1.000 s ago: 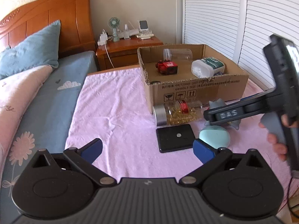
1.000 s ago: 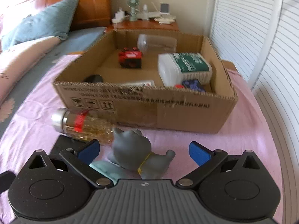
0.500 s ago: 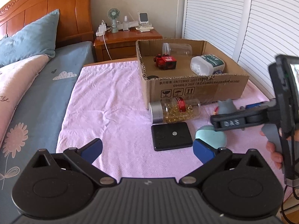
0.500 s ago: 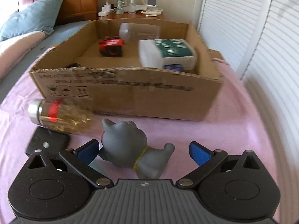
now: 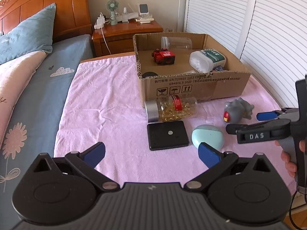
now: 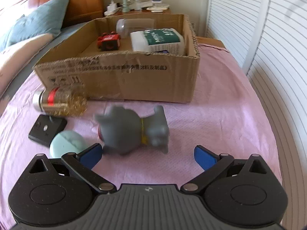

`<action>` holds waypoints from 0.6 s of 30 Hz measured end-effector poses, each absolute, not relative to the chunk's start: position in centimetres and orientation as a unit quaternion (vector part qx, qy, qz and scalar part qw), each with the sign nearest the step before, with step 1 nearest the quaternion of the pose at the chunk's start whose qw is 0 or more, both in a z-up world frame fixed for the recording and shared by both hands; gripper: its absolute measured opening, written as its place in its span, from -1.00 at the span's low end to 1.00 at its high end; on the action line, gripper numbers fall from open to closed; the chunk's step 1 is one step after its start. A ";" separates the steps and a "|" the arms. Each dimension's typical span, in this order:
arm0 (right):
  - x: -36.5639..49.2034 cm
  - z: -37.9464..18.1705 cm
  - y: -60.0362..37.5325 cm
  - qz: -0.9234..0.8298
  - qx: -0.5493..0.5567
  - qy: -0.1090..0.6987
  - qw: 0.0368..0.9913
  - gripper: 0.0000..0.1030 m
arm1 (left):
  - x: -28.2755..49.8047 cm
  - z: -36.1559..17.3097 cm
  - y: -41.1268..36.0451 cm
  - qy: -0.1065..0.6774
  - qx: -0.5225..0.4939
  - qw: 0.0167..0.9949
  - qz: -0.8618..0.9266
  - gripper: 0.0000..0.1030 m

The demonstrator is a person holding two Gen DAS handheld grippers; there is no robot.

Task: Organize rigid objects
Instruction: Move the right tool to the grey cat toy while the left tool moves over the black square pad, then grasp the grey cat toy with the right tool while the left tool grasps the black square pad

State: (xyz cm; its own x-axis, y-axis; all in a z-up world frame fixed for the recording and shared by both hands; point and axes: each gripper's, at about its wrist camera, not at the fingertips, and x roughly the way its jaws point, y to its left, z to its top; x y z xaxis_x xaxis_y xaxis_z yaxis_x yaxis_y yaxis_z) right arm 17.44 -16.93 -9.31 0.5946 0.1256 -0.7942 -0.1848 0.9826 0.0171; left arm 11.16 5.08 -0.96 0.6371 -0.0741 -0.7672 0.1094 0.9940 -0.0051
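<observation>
The right gripper (image 6: 146,153) hangs low over the pink cloth (image 5: 107,99) with its blue-padded fingers (image 6: 204,156) spread wide and holding nothing. Just beyond them lies the grey rubbery cat figurine (image 6: 134,129), tipped on its side, its head to the left and its legs to the right, blurred in the right wrist view. It lies on the near side of the open brown cardboard box (image 6: 122,80), a little apart from the box's front wall.

The step in hand looks like picking up this figurine to put it in the box. To do it well, the gripper should go forward until the pads bracket the thick round body rather than the thin legs or ears, then close squarely so the soft, curved shape does not squirt out sideways. The left pad sits close to the pale mint oval case (image 6: 66,144), so a slight shift right would keep that case from being nudged.

Left of the figurine lie a clear bottle of golden capsules with a silver cap (image 5: 170,108) and a flat black square device (image 5: 167,135). The box already holds a red toy vehicle (image 5: 164,56), a clear empty jar (image 5: 176,43) and a white tub with a green label (image 5: 207,60); free floor shows towards its near left.

The left gripper (image 5: 151,153) waits further back, fingers likewise spread and empty.
</observation>
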 end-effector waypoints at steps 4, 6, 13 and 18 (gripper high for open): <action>16.9 -9.8 -16.9 0.097 -0.054 0.437 0.893 1.00 | 10.9 0.1 5.0 0.421 0.031 0.905 -0.045 0.99; 16.7 -10.1 -16.8 0.099 -0.068 0.430 0.895 1.00 | 10.8 0.2 4.8 0.416 0.032 0.908 -0.039 0.99; 16.3 -10.3 -17.1 0.115 -0.076 0.416 0.899 1.00 | 12.0 -3.9 3.7 0.422 -0.003 0.906 -0.027 0.99; 16.0 -10.3 -17.5 0.122 -0.079 0.411 0.900 1.00 | 13.2 -6.8 3.3 0.424 -0.021 0.905 -0.018 0.99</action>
